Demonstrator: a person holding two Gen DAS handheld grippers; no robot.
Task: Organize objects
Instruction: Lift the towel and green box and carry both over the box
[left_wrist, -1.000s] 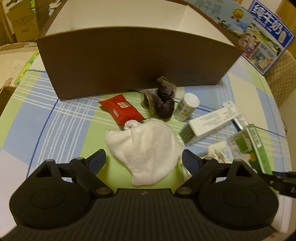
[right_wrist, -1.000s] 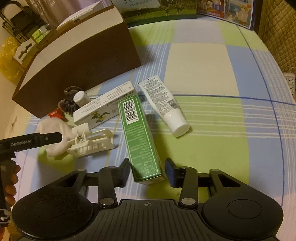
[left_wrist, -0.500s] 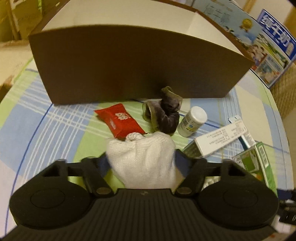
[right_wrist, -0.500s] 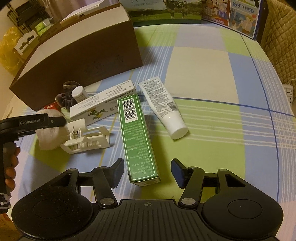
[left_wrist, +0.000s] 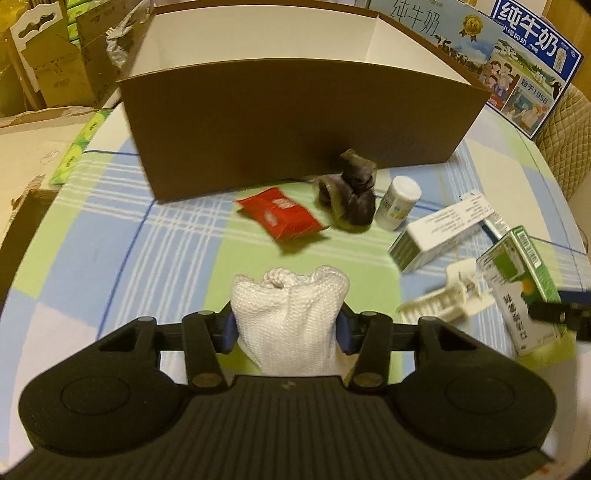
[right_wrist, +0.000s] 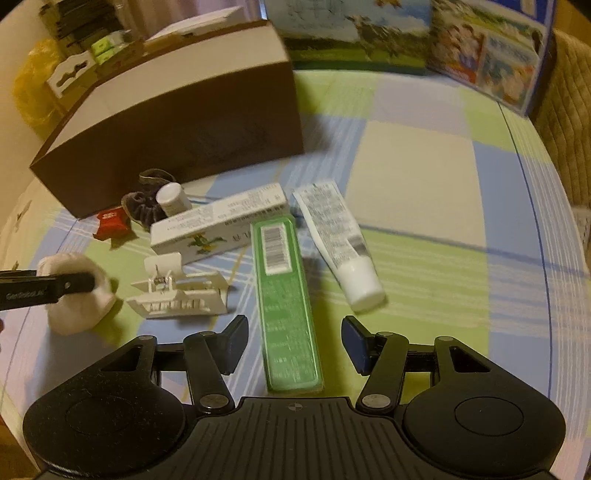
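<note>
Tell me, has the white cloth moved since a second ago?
Yes. The white cloth, now pinched in the left gripper, has drawn back from the red packet it touched before; a gap of tablecloth now separates them.

Both wrist views face the brown box (left_wrist: 295, 122) low, close.

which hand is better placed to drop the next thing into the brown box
Left. Its gripper is already shut on the white cloth, with the open brown box straight ahead. The right gripper is open, its fingers either side of the green box without gripping it.
</note>
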